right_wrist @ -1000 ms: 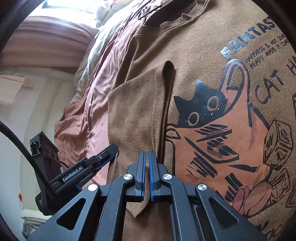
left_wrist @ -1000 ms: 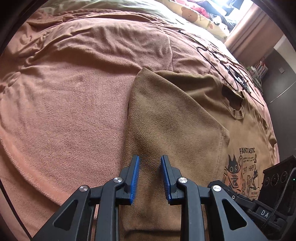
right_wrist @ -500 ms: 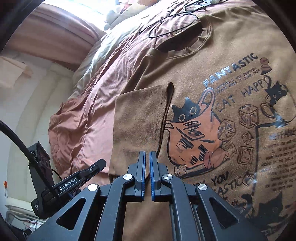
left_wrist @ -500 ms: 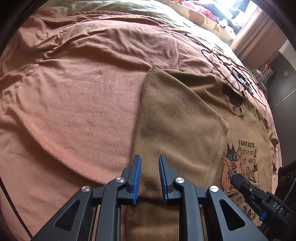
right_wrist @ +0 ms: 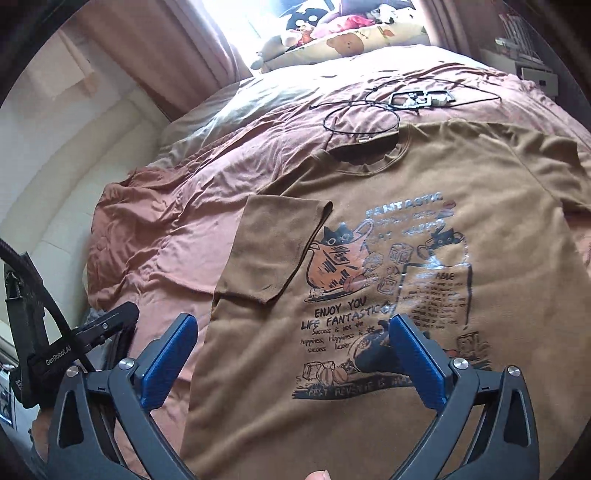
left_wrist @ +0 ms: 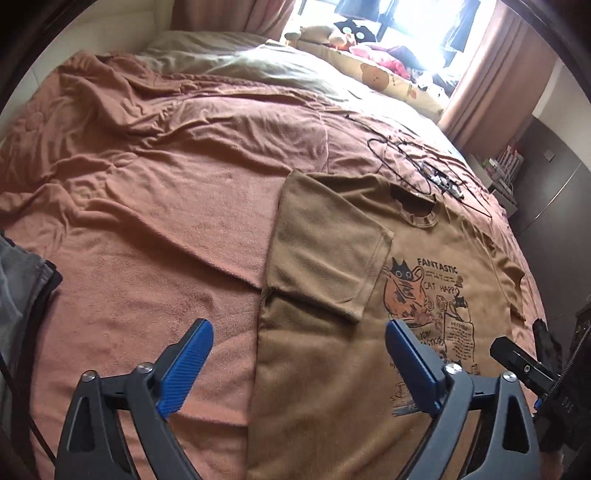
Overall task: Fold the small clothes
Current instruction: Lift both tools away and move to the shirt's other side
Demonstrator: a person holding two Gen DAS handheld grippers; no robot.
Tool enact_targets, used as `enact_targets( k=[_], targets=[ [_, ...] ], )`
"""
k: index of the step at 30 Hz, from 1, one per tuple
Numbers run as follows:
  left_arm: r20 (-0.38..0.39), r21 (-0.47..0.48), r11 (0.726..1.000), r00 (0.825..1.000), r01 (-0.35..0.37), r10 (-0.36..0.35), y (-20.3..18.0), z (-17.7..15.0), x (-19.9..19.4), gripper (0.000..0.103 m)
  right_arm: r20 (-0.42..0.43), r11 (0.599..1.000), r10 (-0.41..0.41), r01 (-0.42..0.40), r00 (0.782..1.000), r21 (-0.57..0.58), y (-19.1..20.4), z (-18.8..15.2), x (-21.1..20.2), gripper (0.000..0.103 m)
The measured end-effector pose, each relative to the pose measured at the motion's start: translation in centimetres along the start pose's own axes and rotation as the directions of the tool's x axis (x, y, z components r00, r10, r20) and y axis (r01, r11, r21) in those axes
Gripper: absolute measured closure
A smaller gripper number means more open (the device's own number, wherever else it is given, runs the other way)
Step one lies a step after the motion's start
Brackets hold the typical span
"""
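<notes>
Bed [left_wrist: 155, 206] under a rumpled terracotta blanket [left_wrist: 140, 258], filling most of both views. Brown T-shirt [right_wrist: 424, 206] spread flat on that blanket, print side up, collar toward the window; cat print [right_wrist: 340, 258] and lettering near its middle. One sleeve [right_wrist: 273, 243] folded inward over the chest, its edge just beside the cat print. Opposite sleeve [left_wrist: 513, 273] lying out flat.

Beyond the collar, on the blanket: a tangle of black cable [right_wrist: 362, 118] with a small frame-like gadget [right_wrist: 421, 98]. Farther off, a pale olive sheet [left_wrist: 236, 62], a yellow bear-print pillow [right_wrist: 354, 40], soft toys against the bright window [left_wrist: 406, 22]. Pinkish curtains [left_wrist: 495, 74] on both sides of the window. Cream padded wall [right_wrist: 74, 155] along the far side of the bed; shelves [left_wrist: 506, 166] and a dark cabinet past the curtain.

Left gripper [left_wrist: 295, 362] above the shirt's folded edge, jaws just sprung wide apart, nothing between them. Right gripper [right_wrist: 291, 358] over the shirt's lower print, jaws likewise just spread wide, empty, clear of the cloth.
</notes>
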State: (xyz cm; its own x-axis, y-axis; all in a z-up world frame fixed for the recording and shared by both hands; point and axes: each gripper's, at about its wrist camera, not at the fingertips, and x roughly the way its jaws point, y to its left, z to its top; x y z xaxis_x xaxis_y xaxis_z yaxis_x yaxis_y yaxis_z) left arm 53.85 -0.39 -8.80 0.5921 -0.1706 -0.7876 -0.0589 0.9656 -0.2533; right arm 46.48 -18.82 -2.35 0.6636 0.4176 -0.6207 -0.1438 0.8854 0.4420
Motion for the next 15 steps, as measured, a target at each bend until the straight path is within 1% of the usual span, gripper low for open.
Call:
enact_targets(
  k=[4, 10, 11, 13, 15],
  targets=[
    [0.040, 0.046, 0.999, 0.999, 0.012, -0.014, -1.9, -0.9, -3.2, 0.004, 0.039, 0.999, -0.031, 0.032, 0.999, -0.024, -0.1, -0.5, -4.7, 0.000],
    [0.090, 0.069, 0.997, 0.995, 0.036, -0.042, -4.5, -2.5, -7.5, 0.004, 0.082, 0.994, -0.085, 0.091, 0.993, -0.066, -0.3, -1.9, -10.7, 0.000],
    [0.107, 0.074, 0.997, 0.994, 0.032, -0.039, -5.0, -2.7, -8.3, 0.004, 0.090, 0.993, -0.083, 0.089, 0.993, -0.072, -0.3, -2.0, -11.6, 0.000],
    [0.143, 0.081, 0.996, 0.988, 0.045, -0.056, -5.9, -3.3, -9.9, 0.004, 0.110, 0.993, -0.081, 0.090, 0.991, -0.082, -0.6, -2.6, -13.7, 0.000],
    [0.155, 0.081, 0.994, 0.985, 0.068, -0.080, -6.8, -3.8, -11.1, 0.004, 0.137, 0.989, -0.107, 0.120, 0.985, -0.091, -1.0, -3.0, -15.4, 0.000]
  ],
)
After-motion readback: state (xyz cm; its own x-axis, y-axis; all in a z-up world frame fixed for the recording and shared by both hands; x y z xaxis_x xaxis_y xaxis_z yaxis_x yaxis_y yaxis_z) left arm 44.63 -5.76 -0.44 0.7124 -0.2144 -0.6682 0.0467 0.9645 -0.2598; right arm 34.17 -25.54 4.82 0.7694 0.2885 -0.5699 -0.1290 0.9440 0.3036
